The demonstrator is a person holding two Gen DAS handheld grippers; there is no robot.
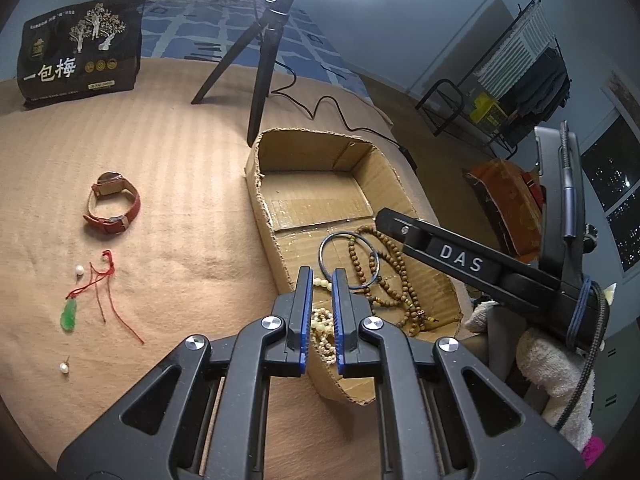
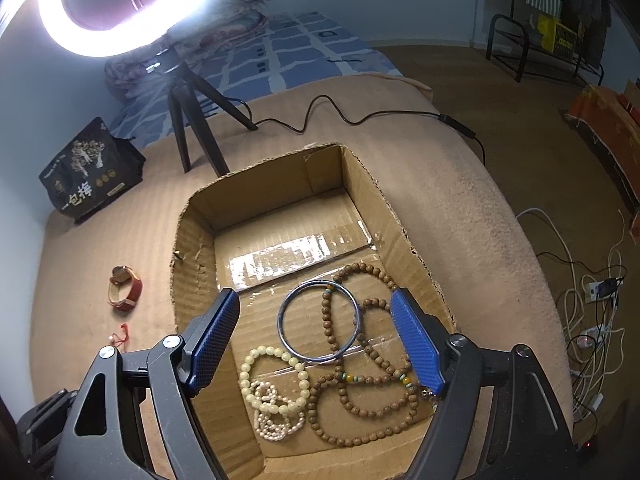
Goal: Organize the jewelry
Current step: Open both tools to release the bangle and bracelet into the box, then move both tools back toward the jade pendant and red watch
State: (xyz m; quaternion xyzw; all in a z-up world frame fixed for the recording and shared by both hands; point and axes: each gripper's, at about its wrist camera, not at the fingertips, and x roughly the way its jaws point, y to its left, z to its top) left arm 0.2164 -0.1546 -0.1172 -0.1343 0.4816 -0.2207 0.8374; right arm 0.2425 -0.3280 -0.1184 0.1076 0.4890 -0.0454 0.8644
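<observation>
A cardboard box (image 1: 256, 184) (image 2: 192, 240) sits on the tan blanket. In it lie a blue bangle (image 1: 321, 254) (image 2: 281, 320), a long wooden bead strand (image 1: 396, 280) (image 2: 360, 436), a cream bead bracelet (image 2: 248, 360) and a small pearl bracelet (image 2: 272, 420). My right gripper (image 2: 316, 296) hangs open above them with nothing between its fingers. My left gripper (image 1: 322, 280) is shut over the box's near left wall. On the blanket to the left lie a red-strapped watch (image 1: 114, 208) (image 2: 126, 292), a green pendant (image 1: 69, 316) on red cord and two pearl earrings (image 1: 78, 270) (image 1: 63, 368).
A ring light's tripod (image 1: 264, 60) (image 2: 188, 136) stands behind the box, its cable (image 1: 340, 120) trailing right. A black snack bag (image 1: 80, 52) stands at the back left. The bed edge drops off right of the box; cables (image 2: 592, 320) lie on the floor.
</observation>
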